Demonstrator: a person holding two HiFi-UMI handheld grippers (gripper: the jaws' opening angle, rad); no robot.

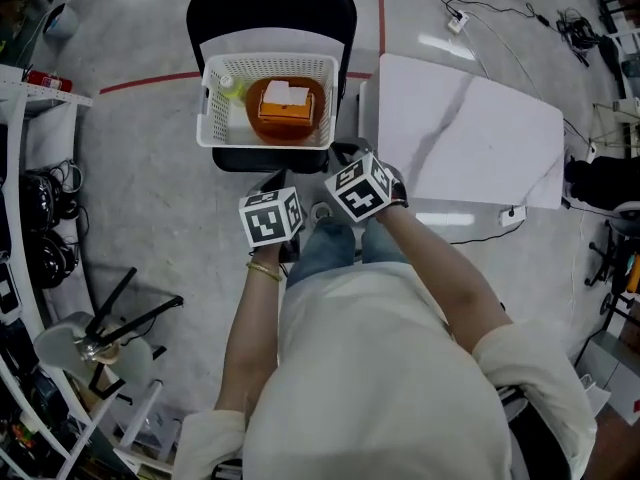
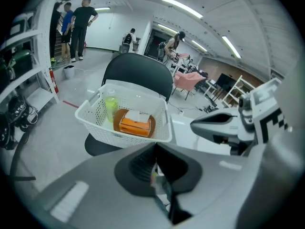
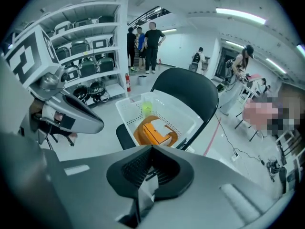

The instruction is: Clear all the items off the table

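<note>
Left tongs (image 2: 156, 151) and right tongs (image 3: 151, 149) both clenched empty; green bottle (image 1: 231, 88) half hidden behind basket (image 1: 268, 140) wall.

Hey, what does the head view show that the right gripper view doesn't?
Only the head view shows the white table beside the chair and the person's own arms. Only the right gripper view shows shelves and people standing far behind. Both show the white basket on the black chair, holding an orange box and a green bottle.
</note>
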